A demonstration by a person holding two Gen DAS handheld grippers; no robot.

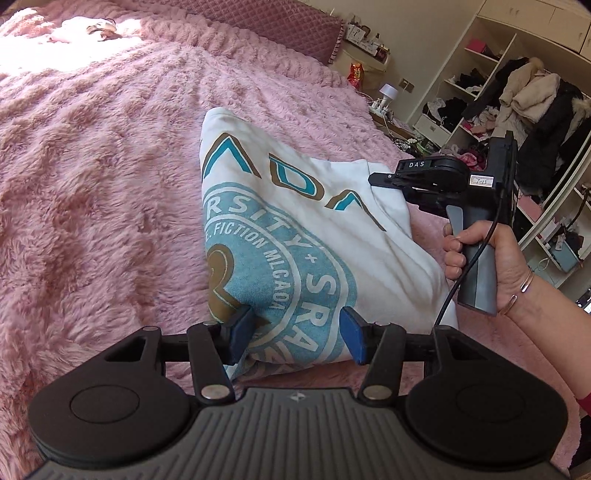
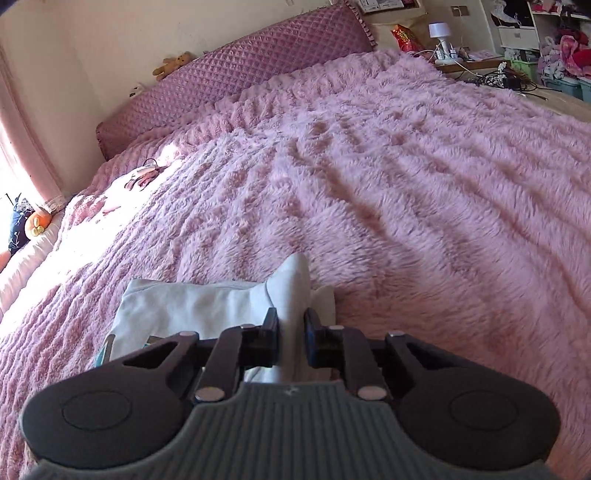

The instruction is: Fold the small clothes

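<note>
A white T-shirt (image 1: pixel 295 236) with a teal and gold round print lies partly folded on the pink fluffy blanket (image 1: pixel 92 184). My left gripper (image 1: pixel 297 334) hovers open over the shirt's near edge, its blue pads (image 1: pixel 352 338) standing apart on either side of the print without pressing it. A hand (image 1: pixel 491 258) holds the right gripper (image 1: pixel 376 180), which pinches the shirt's far right corner. In the right wrist view that gripper (image 2: pixel 290 332) is shut on a raised fold of the white T-shirt (image 2: pixel 192 306), whose cloth sticks up between the fingers.
The blanket (image 2: pixel 406 166) covers the whole bed. A purple quilted bolster (image 2: pixel 240 74) runs along the wall. A bedside table with a lamp (image 2: pixel 439 33) and cables, and open shelves stuffed with clothes (image 1: pixel 524 96), stand to the right. Small items (image 2: pixel 142 175) lie in the sunlit patch.
</note>
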